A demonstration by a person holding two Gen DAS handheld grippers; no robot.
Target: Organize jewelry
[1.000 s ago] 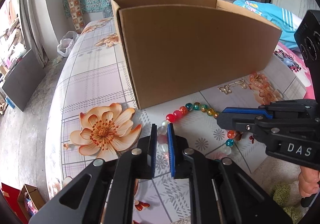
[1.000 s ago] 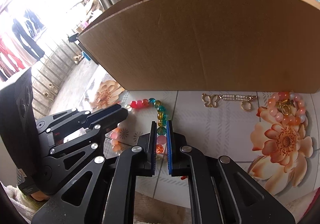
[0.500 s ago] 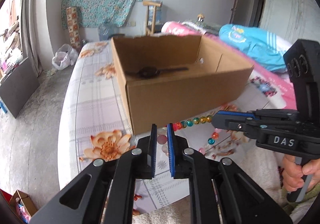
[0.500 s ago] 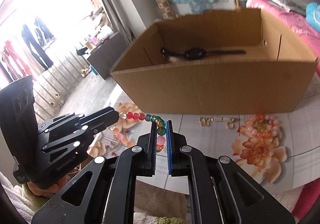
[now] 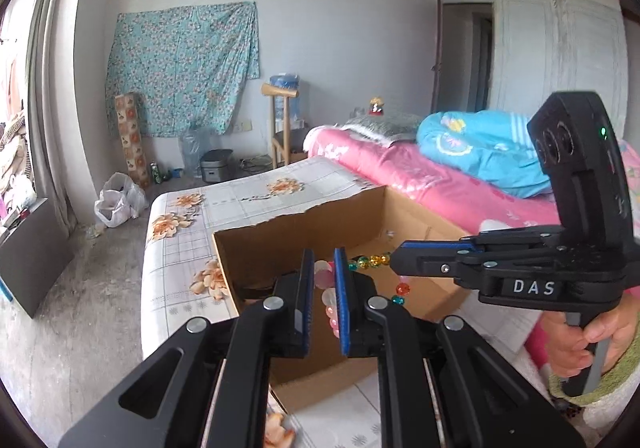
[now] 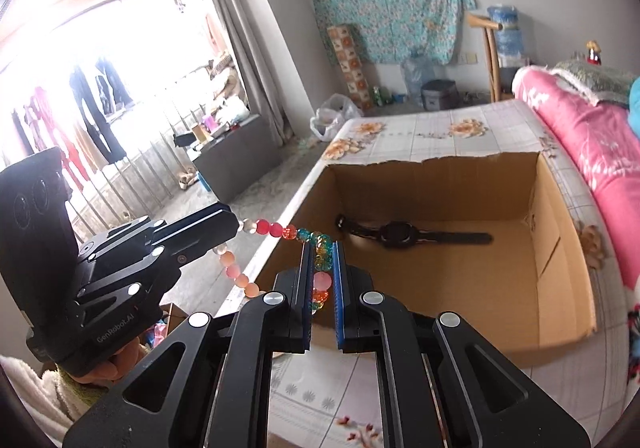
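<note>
While two tongs share one strand of beads, the count is short: one beaded bracelet (image 6: 298, 236), one cardboard box (image 6: 460, 288), and one black wristwatch (image 6: 400, 234) lying flat on the box floor. The left tongs (image 5: 322, 280) are clamped on pale pink and milky white beads, and the right tongs (image 6: 322, 268) are clamped on green, amber and pink beads of the same strand. Between the two grips the bracelet runs taut through red, orange and teal beads, while a loop of peach and pink beads sags below. It hangs in the air over the near left corner of the box, touching nothing but the pads. A second ago the strand lay on the flowered bed sheet (image 6: 420, 139) in front of the box wall, beside a gold butterfly chain and a second pink bracelet; now both tongs have risen, the box interior is open to view, and those other two pieces are out of sight. A hand (image 5: 588, 336) grips the right handle.
</note>
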